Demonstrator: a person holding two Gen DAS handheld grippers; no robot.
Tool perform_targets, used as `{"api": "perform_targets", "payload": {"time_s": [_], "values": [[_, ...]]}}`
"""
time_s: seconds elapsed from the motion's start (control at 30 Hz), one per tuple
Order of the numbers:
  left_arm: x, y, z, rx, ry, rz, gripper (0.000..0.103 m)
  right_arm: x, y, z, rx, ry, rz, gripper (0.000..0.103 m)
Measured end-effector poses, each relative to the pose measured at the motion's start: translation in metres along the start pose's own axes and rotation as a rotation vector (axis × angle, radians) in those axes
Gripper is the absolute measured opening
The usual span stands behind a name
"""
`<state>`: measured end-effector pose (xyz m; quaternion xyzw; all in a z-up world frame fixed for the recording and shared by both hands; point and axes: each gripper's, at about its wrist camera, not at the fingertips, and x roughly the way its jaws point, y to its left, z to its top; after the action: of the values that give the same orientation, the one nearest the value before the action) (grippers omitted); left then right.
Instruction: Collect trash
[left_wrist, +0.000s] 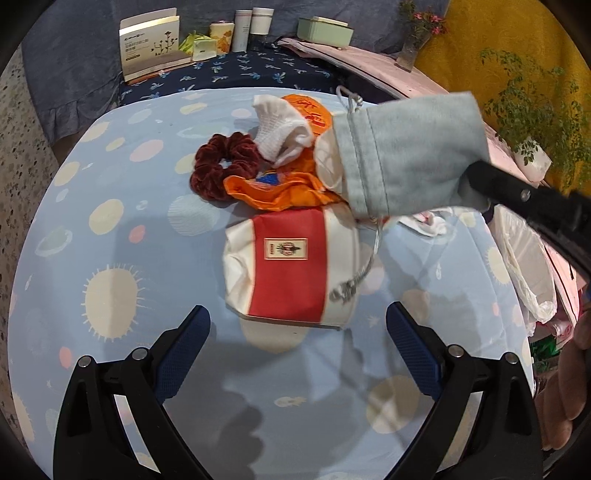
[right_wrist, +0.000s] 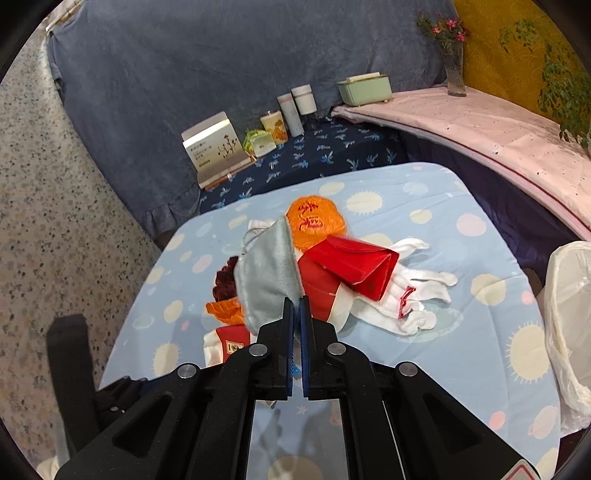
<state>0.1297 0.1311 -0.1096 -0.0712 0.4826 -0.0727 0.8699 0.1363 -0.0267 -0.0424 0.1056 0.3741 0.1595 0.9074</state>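
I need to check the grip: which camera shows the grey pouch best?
The left wrist view: the whole grey pouch hangs clear, drawstring visible. The right wrist view shows the pouch foreshortened, pinched in the right claw.

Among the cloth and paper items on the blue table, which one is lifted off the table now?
The grey drawstring pouch. The right gripper is shut on its edge and it hangs in the air, while the scrunchie, orange wrapper and white gloves lie on the cloth.
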Motion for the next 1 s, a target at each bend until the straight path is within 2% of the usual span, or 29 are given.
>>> {"api": "perform_targets", "payload": {"time_s": [0.23,0.43,0.63,0.8,1.0], "values": [[-0.003,-0.025,-0.004,0.049,0.009,-0.048,0.088,-0.039,-0.019,0.012,0.03,-0.093,-0.024,0.003],[-0.002,-0.06,-0.008,0.12,0.014,-0.07,0.074,-0.067,-0.047,0.016,0.066,-0.151,-0.094,0.003],[0.008,-0.103,-0.013,0.216,-0.002,-0.049,0.063,-0.089,-0.085,0.01,0.132,-0.178,-0.143,0.004],[0.03,-0.123,-0.009,0.261,-0.009,0.036,0.05,-0.101,-0.102,0.005,0.153,-0.187,-0.166,0.003],[0.052,-0.121,-0.005,0.277,-0.01,0.191,0.038,-0.104,-0.109,0.002,0.158,-0.183,-0.171,0.004]]}}
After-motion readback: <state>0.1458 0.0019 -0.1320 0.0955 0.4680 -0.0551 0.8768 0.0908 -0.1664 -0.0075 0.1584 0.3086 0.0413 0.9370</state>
